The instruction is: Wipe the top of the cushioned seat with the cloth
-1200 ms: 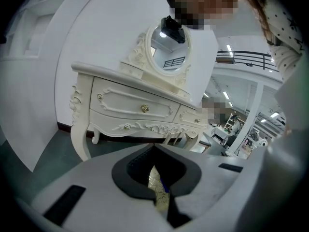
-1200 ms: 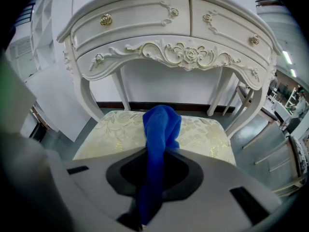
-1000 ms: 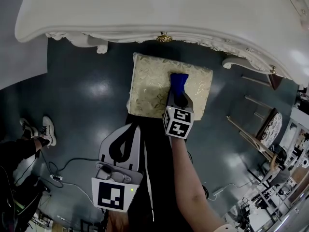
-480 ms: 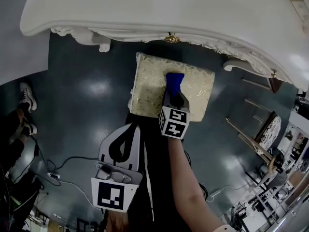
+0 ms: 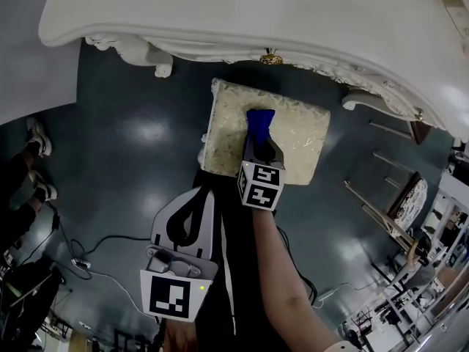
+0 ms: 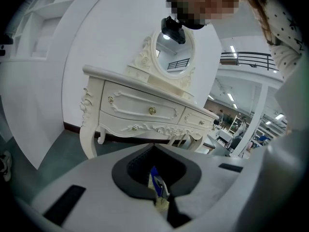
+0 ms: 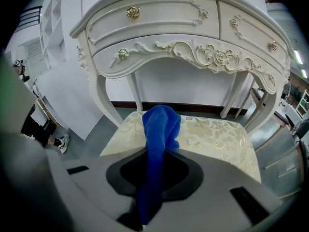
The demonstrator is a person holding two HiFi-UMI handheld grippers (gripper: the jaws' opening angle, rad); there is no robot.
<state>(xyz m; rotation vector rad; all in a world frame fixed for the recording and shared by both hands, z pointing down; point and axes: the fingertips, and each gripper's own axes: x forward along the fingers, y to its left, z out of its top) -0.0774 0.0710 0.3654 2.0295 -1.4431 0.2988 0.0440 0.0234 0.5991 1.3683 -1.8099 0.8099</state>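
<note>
Head view: my right gripper (image 5: 259, 139) is reaching toward 12 o'clock over the cushioned seat (image 5: 226, 127), pinching the blue cloth (image 5: 259, 118). The cloth is lying on the middle of the seat top. The seat is standing on the dark floor (image 5: 139, 138), just in front of the white dressing table (image 5: 256, 13) at 12 o'clock. My left gripper (image 5: 195, 199) is hanging back at 6 o'clock from the seat, well apart from it, with its jaws pressed together at the tips and holding nothing. At 9 o'clock, a person's shoes (image 5: 37, 141) are showing at the frame edge.

Left gripper view: the left gripper (image 6: 155, 153) is pointing at the dressing table (image 6: 145, 111), which is carrying an oval mirror (image 6: 173, 52). Its jaws are meeting, and only a sliver of blue is showing through the narrow slit between them.

Right gripper view: the right gripper (image 7: 157, 170) is clamping the cloth (image 7: 161, 127), which is running up between the jaws and bunching at 12 o'clock on the seat (image 7: 219, 135). The table's (image 7: 183, 28) drawers are looming above.
</note>
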